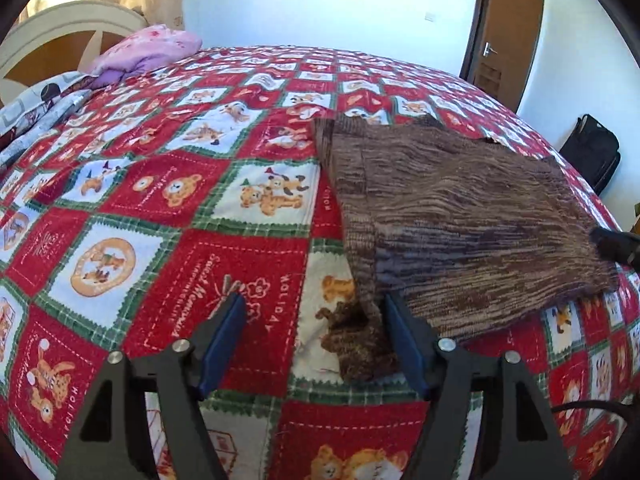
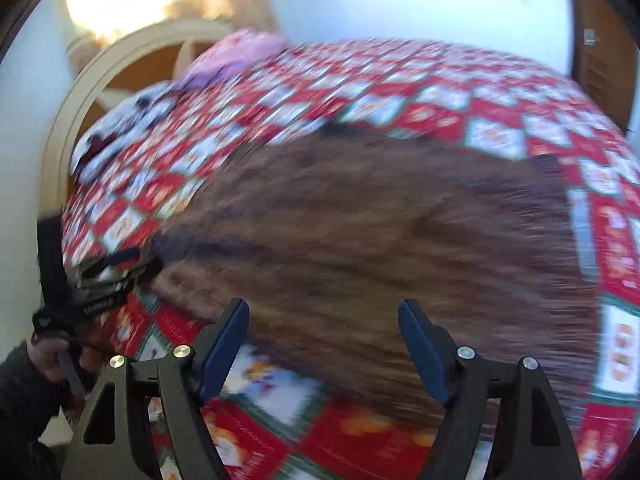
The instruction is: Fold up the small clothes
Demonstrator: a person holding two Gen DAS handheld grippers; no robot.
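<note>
A brown striped knit garment (image 1: 460,216) lies flat on the red patchwork bedspread (image 1: 160,200), with a sleeve end (image 1: 356,344) hanging toward me. My left gripper (image 1: 314,304) is open, its right finger at the sleeve's edge, holding nothing. In the blurred right wrist view the same brown garment (image 2: 380,240) fills the middle. My right gripper (image 2: 324,312) is open above its near edge, holding nothing. The other gripper shows at the far left (image 2: 80,280) of that view.
A pink pillow (image 1: 152,46) and a grey patterned pillow (image 1: 36,104) lie by the cream headboard (image 1: 60,28). A brown door (image 1: 508,32) and a black bag (image 1: 592,152) stand beyond the bed's right side.
</note>
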